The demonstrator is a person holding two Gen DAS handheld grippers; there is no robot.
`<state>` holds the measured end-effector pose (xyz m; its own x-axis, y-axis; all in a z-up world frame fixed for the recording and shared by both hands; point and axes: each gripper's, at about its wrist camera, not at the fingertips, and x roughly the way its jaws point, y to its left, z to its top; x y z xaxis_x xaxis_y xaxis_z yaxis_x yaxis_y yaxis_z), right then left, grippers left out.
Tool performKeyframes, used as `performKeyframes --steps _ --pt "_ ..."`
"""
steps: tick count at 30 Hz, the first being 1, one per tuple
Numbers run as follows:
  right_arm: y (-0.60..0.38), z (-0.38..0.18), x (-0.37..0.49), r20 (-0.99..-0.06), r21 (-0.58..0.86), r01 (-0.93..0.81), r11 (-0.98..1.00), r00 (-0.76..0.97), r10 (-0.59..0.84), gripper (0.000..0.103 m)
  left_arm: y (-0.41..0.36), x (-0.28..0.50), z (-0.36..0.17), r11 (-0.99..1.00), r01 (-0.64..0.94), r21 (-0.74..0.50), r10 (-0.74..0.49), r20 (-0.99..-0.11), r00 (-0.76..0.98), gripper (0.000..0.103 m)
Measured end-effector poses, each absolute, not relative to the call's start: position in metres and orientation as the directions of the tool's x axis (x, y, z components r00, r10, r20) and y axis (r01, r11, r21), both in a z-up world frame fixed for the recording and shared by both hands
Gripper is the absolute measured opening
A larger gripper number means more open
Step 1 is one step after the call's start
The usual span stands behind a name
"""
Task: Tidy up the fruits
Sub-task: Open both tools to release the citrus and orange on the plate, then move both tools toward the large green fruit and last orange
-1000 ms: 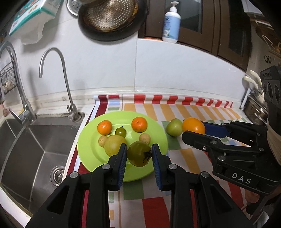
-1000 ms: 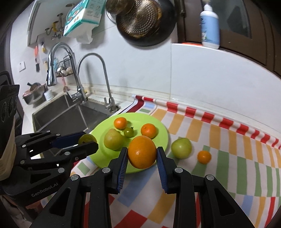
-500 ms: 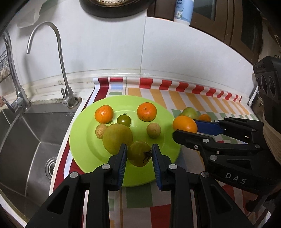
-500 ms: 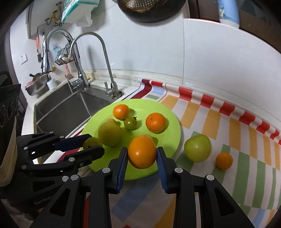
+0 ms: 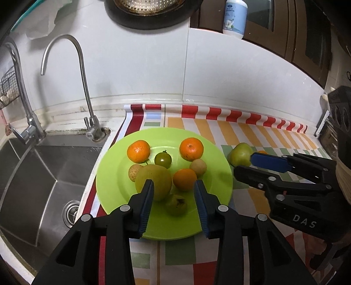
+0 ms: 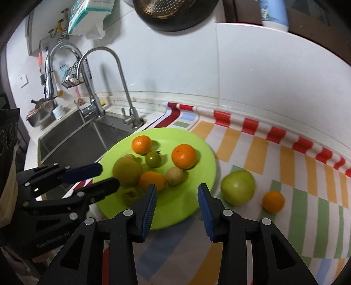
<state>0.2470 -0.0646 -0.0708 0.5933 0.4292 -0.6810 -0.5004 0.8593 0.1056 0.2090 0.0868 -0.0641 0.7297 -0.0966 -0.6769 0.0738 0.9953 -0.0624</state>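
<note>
A lime-green plate [image 5: 216, 182] holds two tangerines, a green tomato [image 5: 163, 159], a big yellow-green pear [image 5: 153, 183] and two small tan fruits. My left gripper [image 5: 174, 190] hangs over the plate's near side, jaws opening. A dark green fruit [image 5: 176, 205] lies loose on the plate between its fingers, untouched. My right gripper [image 6: 177, 193] is also opening, with only bare plate [image 6: 186, 206] between its pads. An orange [image 6: 152, 179] rests on the plate just left of its left finger. On the cloth lie a green apple [image 6: 238, 187] and a small tangerine [image 6: 273, 201].
A steel sink [image 5: 39, 175] with a curved tap [image 5: 87, 109] lies directly left of the plate. The striped cloth [image 5: 252, 131] runs right along the white tiled wall. A dark pan [image 5: 149, 11] and a bottle [image 5: 234, 17] sit high at the back.
Both grippers sank toward the plate, then their jaws parted. The dark green fruit left the left gripper and the orange left the right; both now lie on the plate.
</note>
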Motion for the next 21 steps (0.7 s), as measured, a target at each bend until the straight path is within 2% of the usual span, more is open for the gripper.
performKeyframes --steps 5,7,10,21 --pt "-0.079 -0.06 0.231 -0.659 0.084 -0.45 0.889 0.644 0.388 0.049 0.082 0.198 -0.054 0.996 0.08 -0.05 -0.093 -0.655 0.75 0.043" --pt "-0.084 -0.054 0.222 -0.649 0.071 -0.433 0.899 0.664 0.371 0.05 0.079 0.192 -0.049 0.995 0.089 -0.05 -0.1 -0.642 0.76 0.049" --pt "-0.091 -0.046 0.211 -0.631 0.055 -0.409 0.911 0.693 0.349 0.058 0.073 0.185 -0.041 0.994 0.099 -0.045 -0.106 -0.624 0.774 0.054" --pt "-0.123 -0.024 0.18 -0.573 0.015 -0.318 0.948 0.774 0.269 0.065 0.049 0.164 -0.017 0.989 0.143 -0.025 -0.133 -0.555 0.821 0.074"
